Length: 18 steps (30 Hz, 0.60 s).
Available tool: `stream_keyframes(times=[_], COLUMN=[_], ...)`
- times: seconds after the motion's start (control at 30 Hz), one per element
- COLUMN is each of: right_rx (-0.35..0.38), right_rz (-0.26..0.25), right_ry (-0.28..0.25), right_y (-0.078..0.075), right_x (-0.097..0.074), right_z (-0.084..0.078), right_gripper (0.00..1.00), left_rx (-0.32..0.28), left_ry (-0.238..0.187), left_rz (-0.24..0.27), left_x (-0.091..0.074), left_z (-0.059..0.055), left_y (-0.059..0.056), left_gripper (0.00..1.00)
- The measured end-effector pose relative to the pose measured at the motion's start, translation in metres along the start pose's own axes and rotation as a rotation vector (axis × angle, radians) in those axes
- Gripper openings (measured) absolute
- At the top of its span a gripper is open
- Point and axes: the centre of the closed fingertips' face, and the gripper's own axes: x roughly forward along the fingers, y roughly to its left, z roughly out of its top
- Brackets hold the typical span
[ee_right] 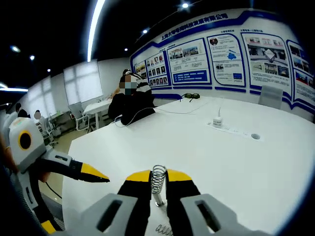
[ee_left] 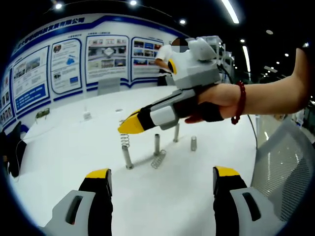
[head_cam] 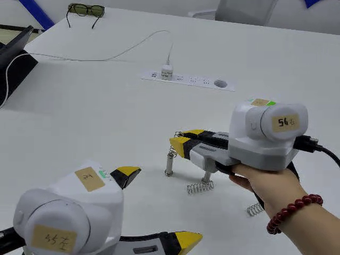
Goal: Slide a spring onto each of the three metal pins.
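**A:** First entry, far left?

**B:** Left gripper [head_cam: 159, 204], at the lower left of the head view. Its jaws are spread wide with nothing between them. Its own view shows the same open gap over the white table [ee_left: 74, 147].

**A:** Next along?

**B:** Near pin [head_cam: 169, 169], metal and upright. The spring [head_cam: 172, 154] sits over its top end, with the lower shank bare. The right gripper [head_cam: 183, 139] has its yellow-tipped jaws drawn narrow and clamped on that spring. The right gripper view shows this best, with the coil pinched between the two tips and the pin directly beneath.

**A:** How many pins?

**B:** The left gripper view shows three upright in a row: the near pin, the middle pin [ee_left: 157, 144] and the far pin [ee_left: 176, 132]. The head view gives two, since the right gripper's body covers the ground behind them.

**A:** Loose stock?

**B:** Loose spring [head_cam: 200, 187], lying flat on the table between the two pins seen from the head. Second loose spring [head_cam: 255, 209], further right beside the hand [head_cam: 263, 183]. In the left gripper view a short grey piece [ee_left: 193, 143] stands right of the far pin, and I cannot tell what it is.

**A:** Background?

**B:** In the head view, dark glasses [head_cam: 85, 9] at the far left and a power strip [head_cam: 188, 79] with a white charger [head_cam: 167, 70] plugged in. A red bead bracelet [head_cam: 295, 210] is on the wrist.
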Motion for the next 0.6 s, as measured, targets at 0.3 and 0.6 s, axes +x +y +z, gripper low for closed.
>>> stream_keyframes(times=[0.3, 0.6], right_rx=[-0.057, -0.093], right_rz=[-0.001, -0.008], right_ry=[0.023, 0.038], right_y=[0.004, 0.006], right_x=[0.004, 0.008], right_z=[-0.006, -0.011], right_gripper=[0.12, 0.12], left_rx=[-0.019, -0.021], left_ry=[0.000, 0.010], left_rz=[0.009, 0.002], left_x=[-0.001, -0.001], left_z=[0.000, -0.002], left_y=[0.003, 0.002], left_gripper=[0.89, 0.88])
